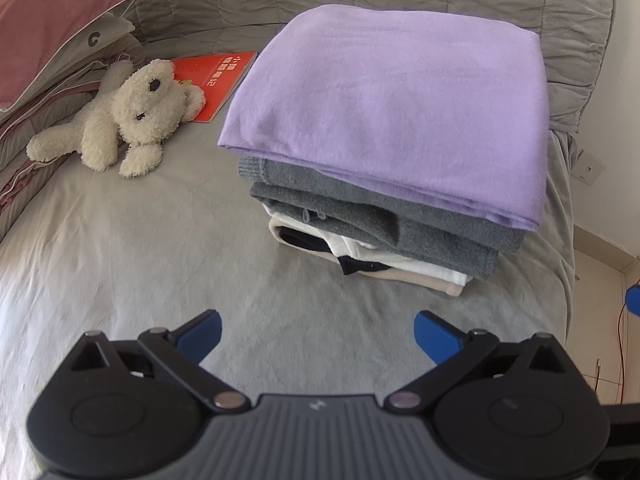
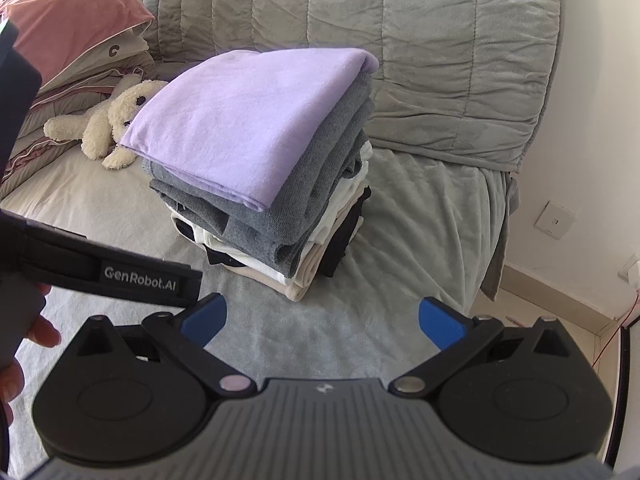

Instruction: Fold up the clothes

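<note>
A stack of folded clothes stands on the grey bed sheet [image 1: 120,248]. Its top piece is a lilac garment [image 1: 392,104] [image 2: 240,128], folded flat. Under it lie a grey knit [image 1: 360,216] [image 2: 288,208], then white, black and beige pieces [image 1: 400,276] [image 2: 320,248]. My left gripper [image 1: 318,334] hangs open in front of the stack, a short way back from it, with nothing between its blue fingertips. My right gripper [image 2: 322,320] is also open and empty, just short of the stack's near corner.
A cream plush bear [image 1: 132,116] [image 2: 104,120] lies left of the stack by a red booklet [image 1: 216,80]. Pink and grey pillows [image 1: 48,40] [image 2: 80,28] are piled at far left. A quilted headboard [image 2: 400,40] rises behind. The bed's right edge drops to the floor [image 2: 560,320]. A hand [image 2: 24,344] and the other gripper's strap [image 2: 120,268] show at left.
</note>
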